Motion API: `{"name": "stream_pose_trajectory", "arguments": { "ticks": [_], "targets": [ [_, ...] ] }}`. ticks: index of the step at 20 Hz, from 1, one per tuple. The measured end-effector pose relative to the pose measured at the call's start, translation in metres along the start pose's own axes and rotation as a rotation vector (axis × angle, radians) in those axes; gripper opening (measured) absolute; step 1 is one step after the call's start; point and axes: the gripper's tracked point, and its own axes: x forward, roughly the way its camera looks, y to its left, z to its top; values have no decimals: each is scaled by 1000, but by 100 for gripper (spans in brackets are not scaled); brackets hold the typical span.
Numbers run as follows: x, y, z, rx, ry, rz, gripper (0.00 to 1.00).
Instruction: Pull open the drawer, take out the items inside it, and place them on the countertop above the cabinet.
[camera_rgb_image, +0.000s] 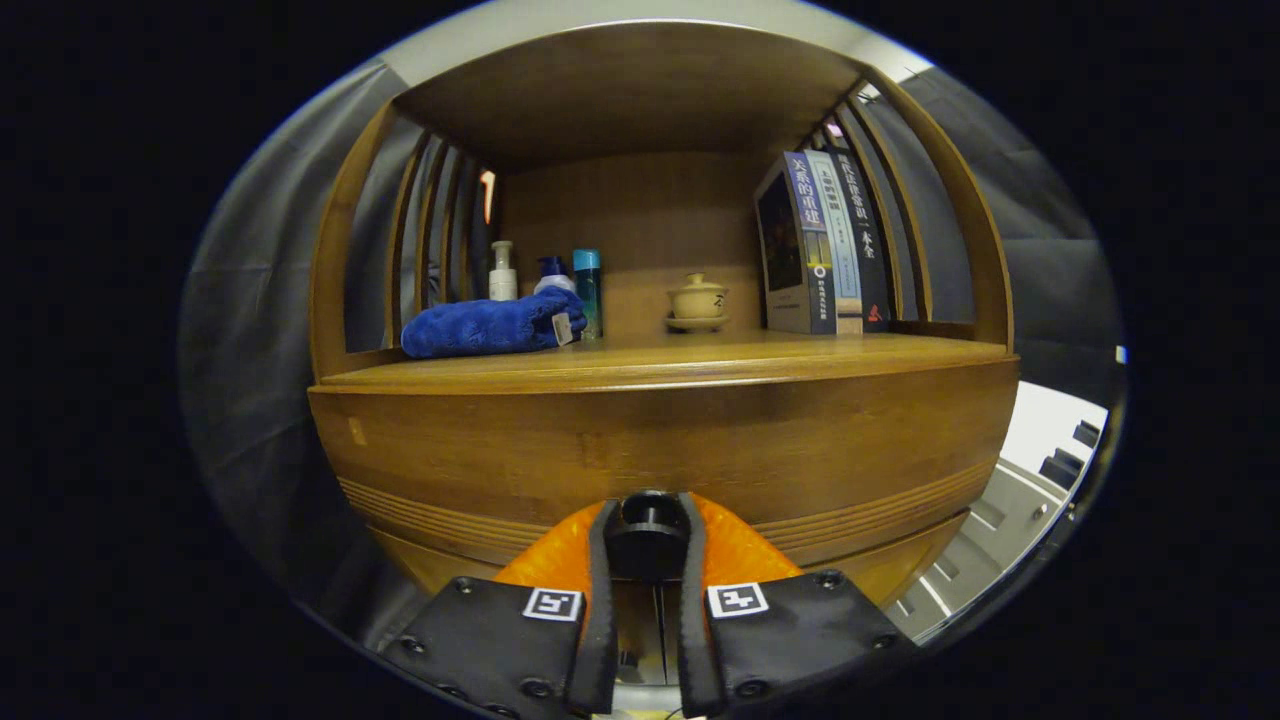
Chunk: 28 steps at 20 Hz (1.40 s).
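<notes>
A wooden cabinet fills the view, its drawer front (660, 440) a wide curved panel just under the countertop (700, 365). A round dark knob (648, 535) sticks out from the lower middle of the drawer front. My gripper (648, 530) is shut on that knob, one finger pressing each side of it. The drawer looks closed, flush with the cabinet, and what is inside is hidden.
On the countertop lie a folded blue towel (490, 325) at the left, with three bottles (545, 280) behind it. A small lidded teacup (697, 300) stands at the back middle, upright books (825, 245) at the right. Slatted side walls and a top board enclose the shelf.
</notes>
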Motion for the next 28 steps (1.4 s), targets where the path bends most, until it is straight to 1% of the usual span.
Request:
{"name": "stream_pose_trajectory", "arguments": {
  "ticks": [2,7,10,14,16,22,28],
  "targets": [
    [-9,3,-2,-3,5,0,32],
    [-60,7,-8,20,-8,6,32],
    [-90,6,-11,2,-3,4,32],
    [-127,10,-17,18,16,18,32],
    [-139,9,-19,1,12,17,32],
    [-179,13,-29,4,30,25,32],
    [-202,13,-38,1,50,36,32]
  ]
}}
